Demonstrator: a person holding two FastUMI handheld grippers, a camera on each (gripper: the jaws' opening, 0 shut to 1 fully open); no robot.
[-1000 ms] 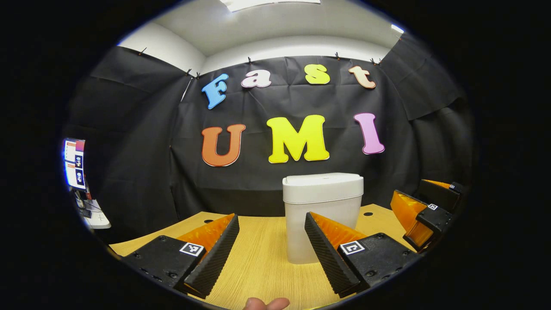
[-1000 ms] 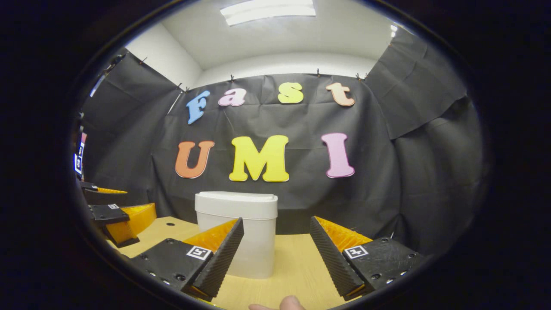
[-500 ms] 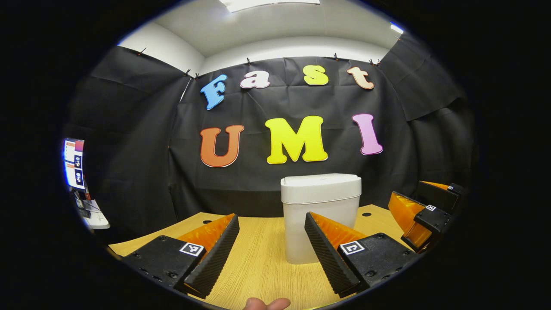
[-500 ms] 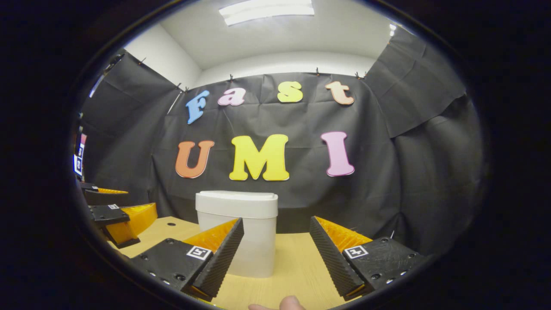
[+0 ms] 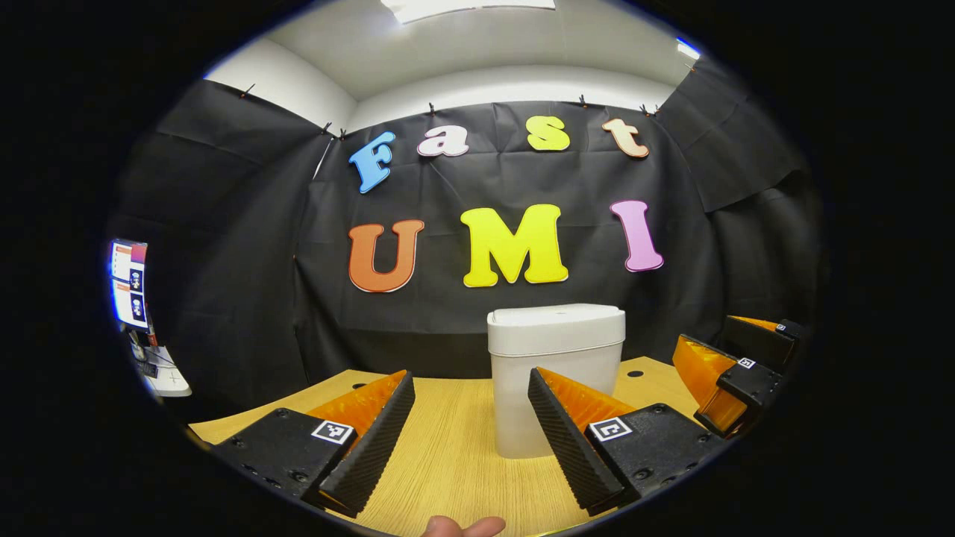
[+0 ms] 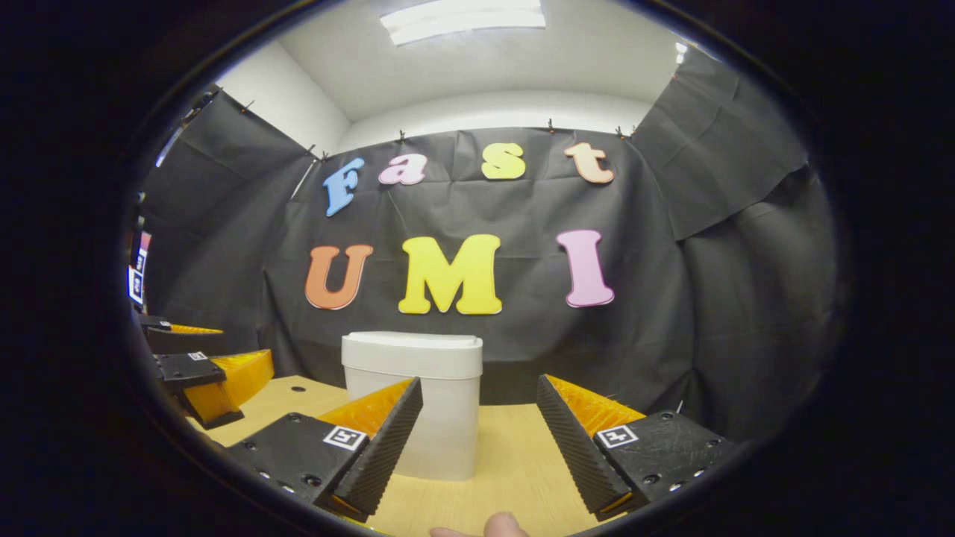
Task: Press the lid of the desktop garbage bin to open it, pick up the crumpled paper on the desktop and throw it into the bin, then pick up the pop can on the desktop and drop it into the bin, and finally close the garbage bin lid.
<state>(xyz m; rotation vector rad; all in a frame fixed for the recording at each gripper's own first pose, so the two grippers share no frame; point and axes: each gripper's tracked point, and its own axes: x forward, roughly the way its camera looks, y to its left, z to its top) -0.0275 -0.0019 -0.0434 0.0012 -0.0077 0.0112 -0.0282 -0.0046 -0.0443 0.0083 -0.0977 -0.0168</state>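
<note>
A white desktop garbage bin [image 5: 556, 377] stands upright on the wooden desk [image 5: 448, 462] with its lid [image 5: 556, 327] down. In the left gripper view my left gripper [image 5: 470, 418] is open and empty, a short way in front of the bin. At the right edge of that view the right gripper [image 5: 735, 362] hovers beside the bin. In the right gripper view the bin [image 6: 418, 403] sits ahead and slightly left, lid [image 6: 412, 350] shut. My right gripper [image 6: 477, 421] is open with nothing between its fingers. The left gripper [image 6: 198, 365] shows at the left edge.
The black cloth wall hangs close behind the bin. Small round holes [image 5: 635, 372] dot the desk near the bin. A side table with a screen [image 5: 128, 283] lies off to the left. A fingertip [image 5: 462, 526] shows at the bottom edge.
The left gripper has lifted or tilted very slightly, so the bin sits a touch lower in its view. The right gripper has barely shifted. Both stay open.
</note>
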